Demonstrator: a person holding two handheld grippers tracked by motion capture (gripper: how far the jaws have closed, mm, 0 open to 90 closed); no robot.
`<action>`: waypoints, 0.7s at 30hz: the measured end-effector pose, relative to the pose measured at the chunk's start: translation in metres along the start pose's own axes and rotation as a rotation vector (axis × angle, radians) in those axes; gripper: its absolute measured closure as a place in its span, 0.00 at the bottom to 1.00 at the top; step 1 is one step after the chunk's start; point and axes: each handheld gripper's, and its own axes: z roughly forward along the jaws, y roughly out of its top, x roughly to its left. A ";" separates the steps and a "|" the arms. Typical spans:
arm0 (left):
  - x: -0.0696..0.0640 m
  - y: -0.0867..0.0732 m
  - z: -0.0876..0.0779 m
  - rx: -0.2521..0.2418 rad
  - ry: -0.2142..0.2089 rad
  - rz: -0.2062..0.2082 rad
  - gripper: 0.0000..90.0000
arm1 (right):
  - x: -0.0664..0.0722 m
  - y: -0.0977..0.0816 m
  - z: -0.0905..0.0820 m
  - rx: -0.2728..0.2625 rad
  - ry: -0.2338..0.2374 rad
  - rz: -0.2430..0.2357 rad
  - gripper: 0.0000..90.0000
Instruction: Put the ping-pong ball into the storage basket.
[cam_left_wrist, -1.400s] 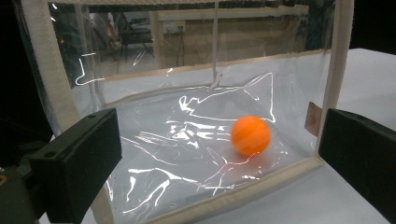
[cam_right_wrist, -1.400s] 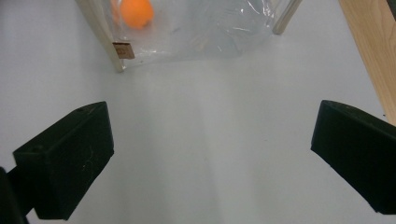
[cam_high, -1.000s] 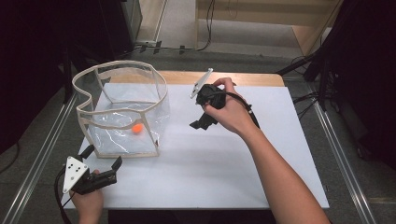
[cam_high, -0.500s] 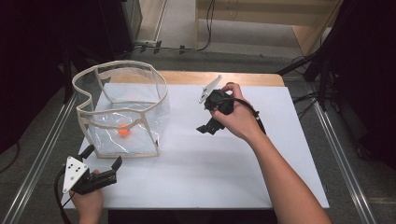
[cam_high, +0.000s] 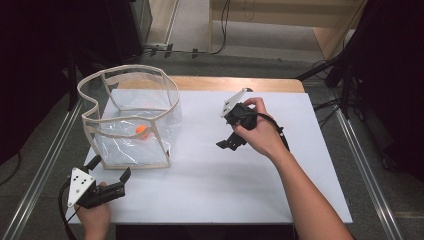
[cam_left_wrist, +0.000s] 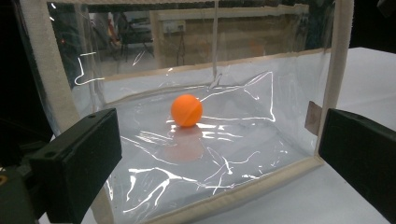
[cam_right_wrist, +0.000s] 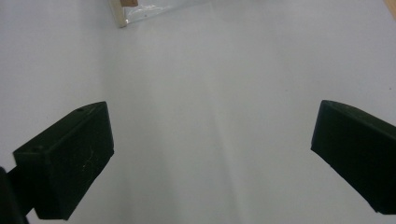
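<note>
White sheeting covers the table (cam_high: 210, 175), with a strip of bare wood along its far edge and dark floor and cables beyond. On the left half stands a clear plastic bag (cam_high: 131, 120) with cream fabric edging, its top rim propped open. An orange ball (cam_high: 142, 131) rests on the crinkled bottom of the bag, toward its near side and apart from the walls. In the left gripper view the ball (cam_left_wrist: 186, 110) sits behind the transparent near wall, its reflection showing on the plastic beneath it.

At the near left corner of the table, just in front of the bag, a hand holds the left gripper (cam_high: 107, 175) low, pointing at the bag's near wall. Its jaws are spread wide, with nothing between them; it does not touch the bag.

Over the middle of the table, right of the bag and well apart from it, the other hand holds the right gripper (cam_high: 227, 142) tipped down toward the sheet. Its jaws are likewise spread wide and empty, with plain white surface below them and a corner of the bag's edging (cam_right_wrist: 122, 17) at the top of the right gripper view.
</note>
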 end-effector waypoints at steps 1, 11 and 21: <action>0.000 0.000 0.000 0.001 0.000 0.002 0.00 | 0.000 -0.003 0.001 0.004 0.000 0.002 0.00; 0.000 0.000 0.000 0.004 -0.001 0.006 0.00 | 0.001 -0.024 0.005 -0.018 0.005 0.025 0.00; -0.001 0.000 0.000 0.004 0.001 0.007 0.00 | 0.002 -0.051 0.007 -0.041 0.004 0.073 0.00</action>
